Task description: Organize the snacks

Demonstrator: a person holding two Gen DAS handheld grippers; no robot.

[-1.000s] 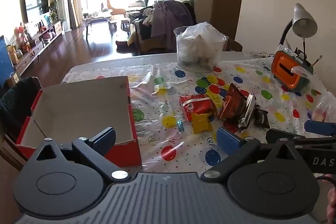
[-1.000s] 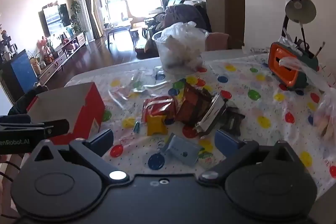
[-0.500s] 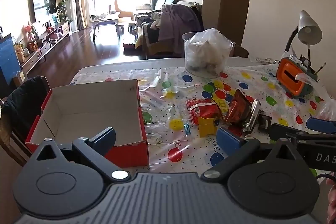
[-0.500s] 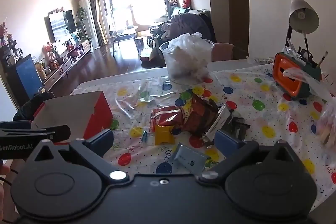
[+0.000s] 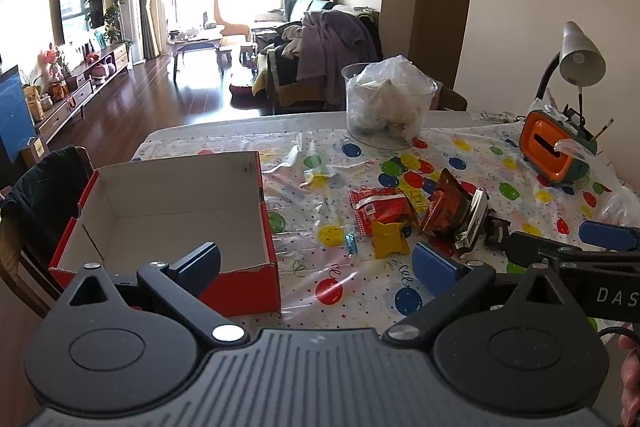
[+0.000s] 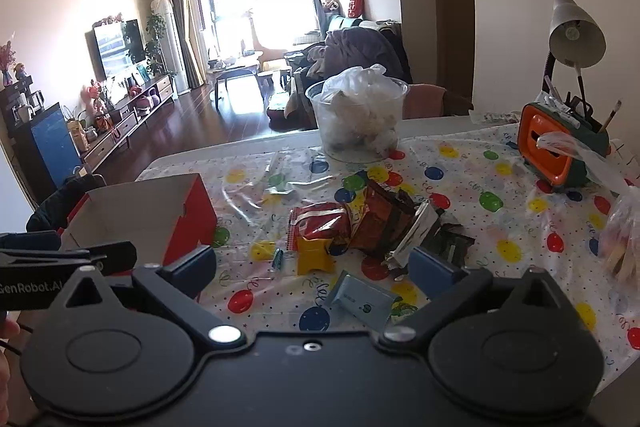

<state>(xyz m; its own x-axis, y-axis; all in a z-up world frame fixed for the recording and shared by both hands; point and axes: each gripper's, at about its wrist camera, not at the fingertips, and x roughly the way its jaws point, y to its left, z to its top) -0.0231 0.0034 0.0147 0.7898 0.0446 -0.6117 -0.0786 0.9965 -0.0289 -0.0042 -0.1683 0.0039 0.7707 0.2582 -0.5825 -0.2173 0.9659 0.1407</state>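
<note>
Both views have pulled back and risen since the earlier frames; left gripper [image 5: 316, 263] and right gripper [image 6: 312, 269] spread, empty; snack pile [image 6: 360, 227] lies ahead of right fingers, right of red box [image 5: 168, 211], grey packet [image 6: 360, 297] nearest.

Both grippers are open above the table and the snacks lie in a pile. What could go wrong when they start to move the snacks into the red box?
The snack pile overlaps, so one grasp may drag neighbouring packets along. The loose clear film between the pile and the red box could snag a gripper. The flat grey packet may be hard to pinch.
</note>
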